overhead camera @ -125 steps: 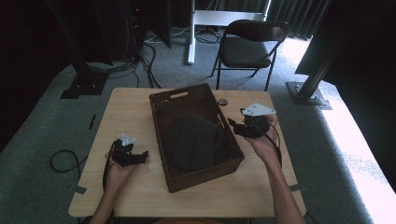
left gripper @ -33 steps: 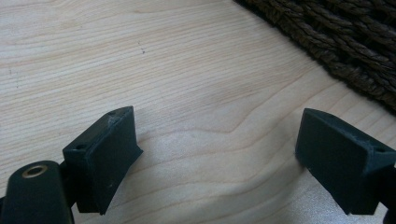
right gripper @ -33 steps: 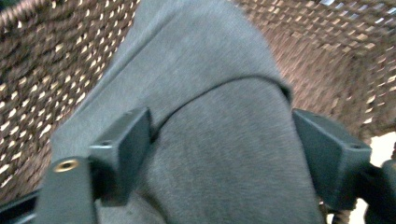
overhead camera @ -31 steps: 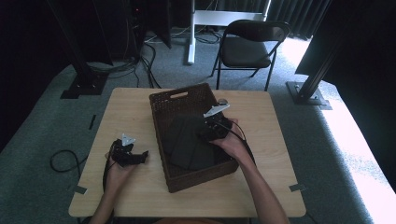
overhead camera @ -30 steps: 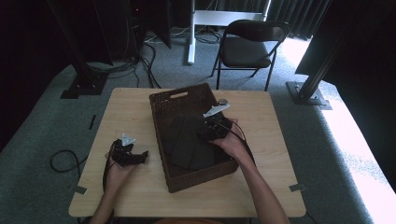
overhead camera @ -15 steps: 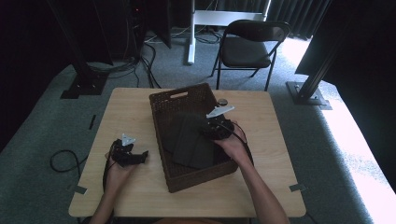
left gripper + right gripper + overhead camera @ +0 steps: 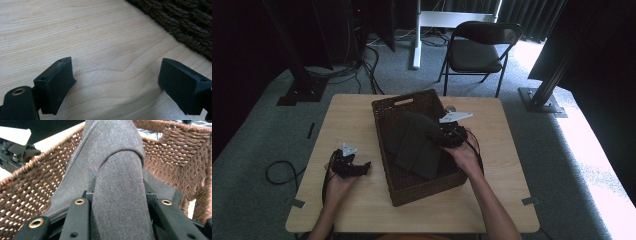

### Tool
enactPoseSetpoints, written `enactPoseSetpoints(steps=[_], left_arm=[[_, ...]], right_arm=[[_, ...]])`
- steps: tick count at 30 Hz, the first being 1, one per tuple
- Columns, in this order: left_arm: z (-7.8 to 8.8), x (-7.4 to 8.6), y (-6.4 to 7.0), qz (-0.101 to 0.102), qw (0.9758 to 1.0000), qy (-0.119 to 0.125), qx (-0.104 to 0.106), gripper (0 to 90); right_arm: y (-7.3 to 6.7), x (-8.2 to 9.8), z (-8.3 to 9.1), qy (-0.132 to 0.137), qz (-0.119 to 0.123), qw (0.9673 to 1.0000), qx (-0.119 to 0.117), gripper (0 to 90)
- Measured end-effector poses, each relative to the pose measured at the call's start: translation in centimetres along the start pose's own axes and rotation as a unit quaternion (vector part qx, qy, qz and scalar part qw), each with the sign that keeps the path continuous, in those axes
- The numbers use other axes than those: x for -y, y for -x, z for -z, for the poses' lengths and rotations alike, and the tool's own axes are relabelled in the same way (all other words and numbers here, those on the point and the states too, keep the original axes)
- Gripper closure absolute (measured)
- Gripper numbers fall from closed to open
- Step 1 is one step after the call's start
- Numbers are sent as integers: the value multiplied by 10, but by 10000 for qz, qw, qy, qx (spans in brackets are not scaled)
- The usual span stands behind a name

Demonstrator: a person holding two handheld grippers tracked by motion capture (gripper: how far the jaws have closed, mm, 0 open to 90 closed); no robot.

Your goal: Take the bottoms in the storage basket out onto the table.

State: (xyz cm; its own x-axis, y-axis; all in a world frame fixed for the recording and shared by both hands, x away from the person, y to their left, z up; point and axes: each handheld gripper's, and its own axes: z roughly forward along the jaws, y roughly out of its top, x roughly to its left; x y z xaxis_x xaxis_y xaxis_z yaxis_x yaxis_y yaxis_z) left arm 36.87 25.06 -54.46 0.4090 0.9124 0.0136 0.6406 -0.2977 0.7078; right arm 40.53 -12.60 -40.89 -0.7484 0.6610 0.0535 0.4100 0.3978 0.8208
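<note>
Resting in a dim room: a pale wooden surface [image 7: 362, 115] carrying a woven basket [image 7: 388, 106] at its centre. Idling at 8 o'clock of the basket, just beside its wall: left claw [image 7: 354, 167], spread wide over bare wood. Pinching a fold of dark grey cloth [image 7: 414, 142] at the basket's 3 o'clock rim: right claw [image 7: 443, 137], clamped tight, nearer the cloth. Running 11 to 5 o'clock inside the basket: the cloth's long axis. Bunching higher and nearer that rim than half a second ago.

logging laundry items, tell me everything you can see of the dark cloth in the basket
The dark cloth is grey, finely woven fabric, folded in layers. It lies inside the brown wicker basket, one fold pulled up toward the right wall. The right tongs are shut on that fold, which bunches thickly between the jaws and drapes back down to the basket floor.
</note>
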Motion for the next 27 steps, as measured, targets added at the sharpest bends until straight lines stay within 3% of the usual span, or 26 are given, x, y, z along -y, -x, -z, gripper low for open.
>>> enactPoseSetpoints(steps=[27], left_arm=[[0,0,0,1,10000,-4,2,130]], right_arm=[[-7,-21,14,177,85,9998,48,627]])
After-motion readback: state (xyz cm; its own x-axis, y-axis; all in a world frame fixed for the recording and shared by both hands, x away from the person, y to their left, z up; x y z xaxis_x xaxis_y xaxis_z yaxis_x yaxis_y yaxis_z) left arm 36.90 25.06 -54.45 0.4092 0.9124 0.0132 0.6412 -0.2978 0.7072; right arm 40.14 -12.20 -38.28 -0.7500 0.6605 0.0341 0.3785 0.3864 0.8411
